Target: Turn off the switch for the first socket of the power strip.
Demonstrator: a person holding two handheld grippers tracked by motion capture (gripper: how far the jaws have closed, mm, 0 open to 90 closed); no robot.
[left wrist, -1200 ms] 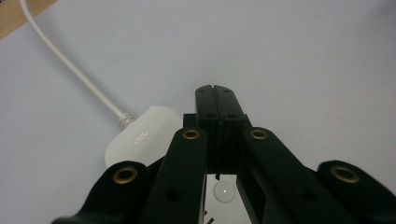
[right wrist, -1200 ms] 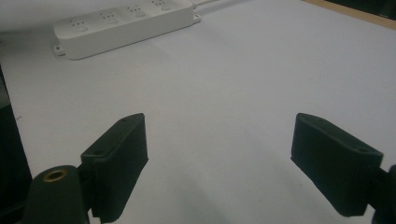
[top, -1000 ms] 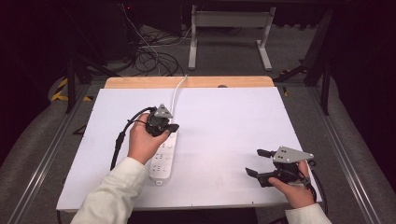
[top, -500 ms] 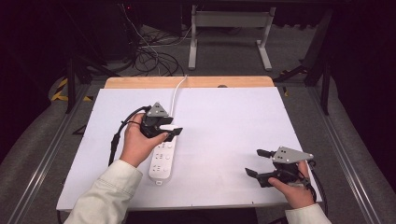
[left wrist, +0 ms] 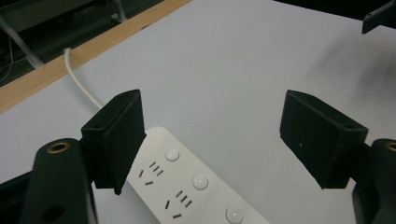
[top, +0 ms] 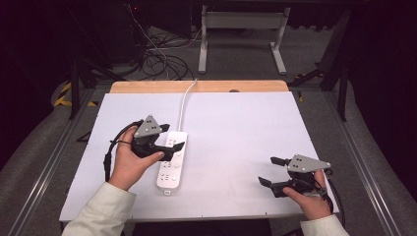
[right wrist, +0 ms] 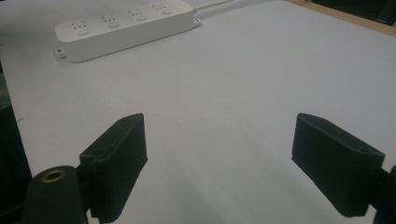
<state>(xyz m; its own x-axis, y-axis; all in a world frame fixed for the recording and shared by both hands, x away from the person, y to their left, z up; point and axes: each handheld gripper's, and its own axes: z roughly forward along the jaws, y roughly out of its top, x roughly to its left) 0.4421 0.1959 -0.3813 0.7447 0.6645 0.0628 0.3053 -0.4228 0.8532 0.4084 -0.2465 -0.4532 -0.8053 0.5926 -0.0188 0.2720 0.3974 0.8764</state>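
A white power strip lies on the white table top, left of the middle, with its white cable running to the far edge. My left gripper hangs open just above the strip's far half, jaws pointing right. In the left gripper view the strip with its sockets and round buttons lies below and between the wide-apart jaws. My right gripper rests open near the front right of the table, pointing left. In the right gripper view the strip lies far ahead and nothing sits between the jaws.
A wooden strip borders the table's far edge. Beyond it stand a white metal frame and tangled cables on the floor. Metal rails run along both sides of the table.
My left gripper has moved left and toward the near side over the power strip and turned so its jaws point right. The right gripper has stayed in place.
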